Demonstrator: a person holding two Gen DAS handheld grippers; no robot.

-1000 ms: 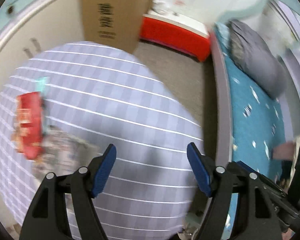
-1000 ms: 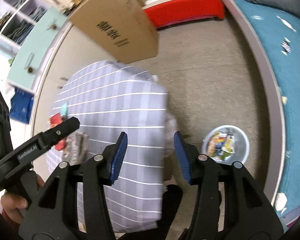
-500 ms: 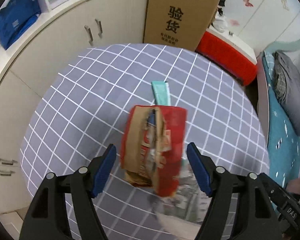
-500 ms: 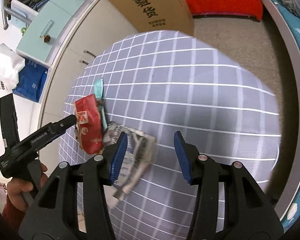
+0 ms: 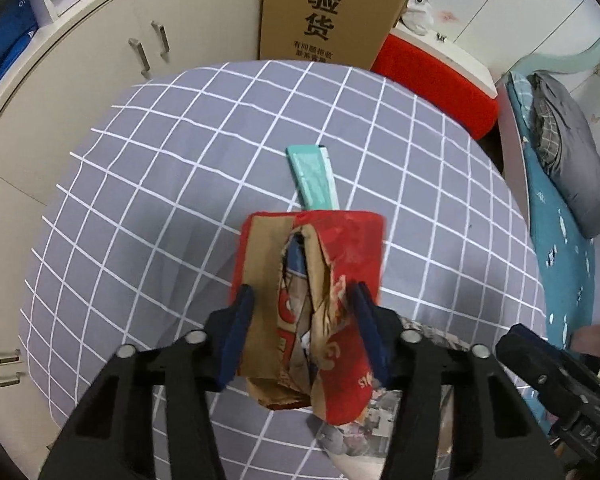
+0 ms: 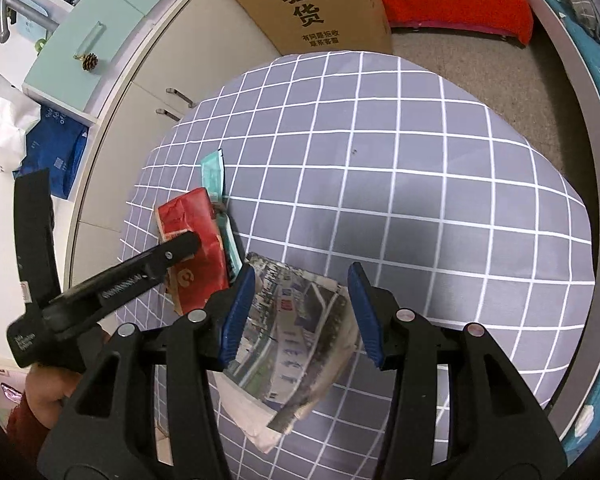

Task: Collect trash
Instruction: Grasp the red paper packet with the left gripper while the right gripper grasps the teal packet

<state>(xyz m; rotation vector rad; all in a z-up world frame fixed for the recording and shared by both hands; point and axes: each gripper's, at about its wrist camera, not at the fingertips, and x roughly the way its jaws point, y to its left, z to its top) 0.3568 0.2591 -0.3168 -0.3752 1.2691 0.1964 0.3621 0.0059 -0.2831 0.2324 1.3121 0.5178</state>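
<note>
A torn red and brown cardboard box (image 5: 312, 300) lies on the grey checked tablecloth (image 5: 160, 200). My left gripper (image 5: 304, 332) has its blue pads on both sides of the box, closing on it. The box also shows in the right wrist view (image 6: 196, 240). A teal wrapper (image 5: 314, 178) lies just beyond the box. A folded newspaper (image 6: 296, 340) lies beside the box. My right gripper (image 6: 300, 312) is open, its pads either side of the newspaper, just above it.
A tall brown cardboard carton (image 5: 332, 12) stands behind the table. Cream cupboards (image 5: 100, 52) are on the left. A red bench (image 5: 436, 80) and a bed with a teal sheet (image 5: 560, 240) are on the right. Carpet floor (image 6: 480, 72) lies past the table.
Both grippers swung from the floor side back over the table. The left came down around the red box and narrowed onto it. The right moved over the newspaper.
</note>
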